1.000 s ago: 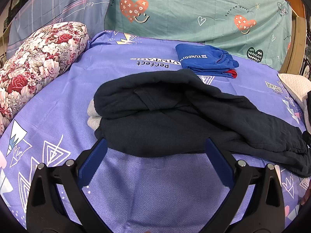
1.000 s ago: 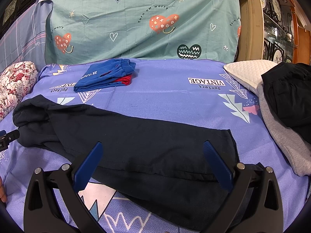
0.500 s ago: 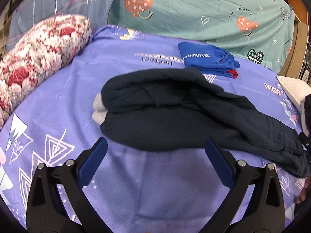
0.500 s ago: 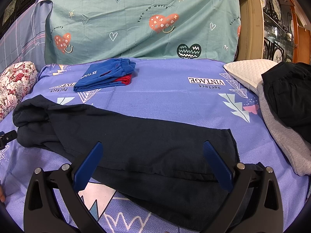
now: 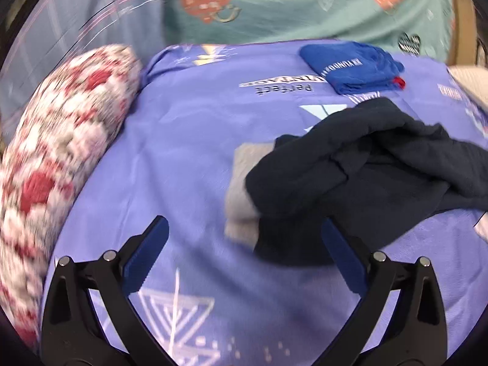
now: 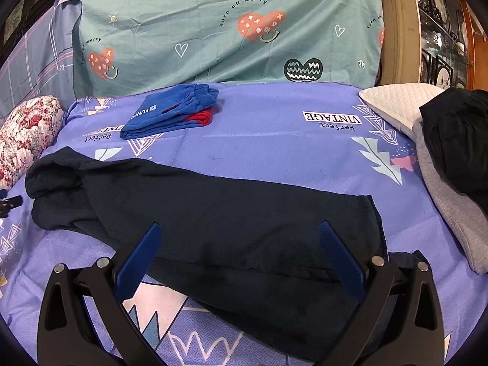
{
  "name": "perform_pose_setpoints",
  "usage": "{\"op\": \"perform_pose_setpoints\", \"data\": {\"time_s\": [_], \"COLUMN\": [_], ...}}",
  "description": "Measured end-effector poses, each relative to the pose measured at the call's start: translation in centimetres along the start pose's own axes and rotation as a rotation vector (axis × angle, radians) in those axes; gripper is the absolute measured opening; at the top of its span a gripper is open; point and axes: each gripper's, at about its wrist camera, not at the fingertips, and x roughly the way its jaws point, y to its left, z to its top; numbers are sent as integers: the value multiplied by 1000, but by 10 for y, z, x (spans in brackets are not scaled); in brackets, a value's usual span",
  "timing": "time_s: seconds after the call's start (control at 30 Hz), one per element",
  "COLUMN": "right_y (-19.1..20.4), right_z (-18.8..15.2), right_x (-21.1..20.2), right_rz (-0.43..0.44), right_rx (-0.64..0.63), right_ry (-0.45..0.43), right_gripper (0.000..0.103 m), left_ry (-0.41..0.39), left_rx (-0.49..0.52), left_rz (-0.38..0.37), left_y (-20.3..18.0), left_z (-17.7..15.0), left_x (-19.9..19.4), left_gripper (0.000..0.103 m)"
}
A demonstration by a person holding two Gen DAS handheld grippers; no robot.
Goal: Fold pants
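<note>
Dark navy pants (image 6: 219, 225) lie lengthwise across the purple bed sheet (image 6: 268, 140), with a bunched waist end at the left and flat leg ends at the right. In the blurred left wrist view the bunched end (image 5: 360, 177) shows a grey-white lining (image 5: 241, 192). My left gripper (image 5: 244, 253) is open and empty, just in front of that end. My right gripper (image 6: 238, 250) is open and empty, low over the leg part near the front edge.
Folded blue shorts with a red piece (image 6: 174, 113) lie at the back. A floral bolster (image 5: 55, 158) lines the left side. A white pillow (image 6: 396, 103), a grey garment (image 6: 448, 195) and a black garment (image 6: 457, 140) are at the right. A teal heart-print cloth (image 6: 231, 27) hangs behind.
My left gripper has swung to the left, so the pants' bunched end now sits at the right of its view, blurred. The right gripper and the pants have barely moved.
</note>
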Motion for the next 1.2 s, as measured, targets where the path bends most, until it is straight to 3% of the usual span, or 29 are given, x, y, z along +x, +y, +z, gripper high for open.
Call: {"op": "perform_pose_setpoints", "data": {"time_s": [0.07,0.13,0.23,0.33,0.37,0.4,0.43,0.57,0.6,0.63,0.67,0.73,0.8,0.87,0.93,1.07,1.13,1.17,1.2], "right_y": [-8,-23,-64,-109,-117,-131,-139,-156,-155,-151,-146,-140,-146,-150,-154,-168,-178,-186,-197], "right_z": [4,11,23,34,35,36,37,36,33,31,30,37,54,72,98,150,170,173,170], "right_x": [-4,-9,-12,4,11,25,35,83,95,104,109,102,89,73,61,68,95,113,138], "right_rz": [28,0,-35,-44,-52,-67,-63,-85,-67,-45,-42,-27,-4,29,4,-64,-151,-186,-235], "right_rx": [9,7,64,155,169,202,222,260,255,250,226,165,173,192,182,193,192,197,205], "right_ry": [21,33,52,137,161,204,229,352,407,451,476,430,356,282,205,124,138,186,260], "right_gripper": [102,102,102,102,102,102,102,101,96,57,19,9,9,9,9,9,9,14,19], "left_ry": [16,40,67,74,71,63,63,51,52,49,39,27,2,-31,-63,-33,46,129,204], "left_rx": [51,77,94,98,101,102,101,104,102,95,79,40,18,17,29,30,-1,-20,-33], "left_rz": [4,9,-31,-60,-66,-74,-90,-87,-87,-87,-93,-107,-115,-124,-135,-124,-85,-45,-26], "left_y": [-6,-10,-10,-11,-12,-13,-13,-15,-14,-13,-10,-4,-1,-1,-7,-20,-23,-23,-22], "left_z": [10,18,27,30,31,32,33,37,38,39,41,45,55,72,96,150,174,186,192], "left_x": [22,38,53,58,59,59,59,60,60,59,55,48,36,25,16,36,70,100,126], "left_gripper": [101,101,101,100,92,74,66,58,57,50,36,30,28,28,28,30,54,83,91]}}
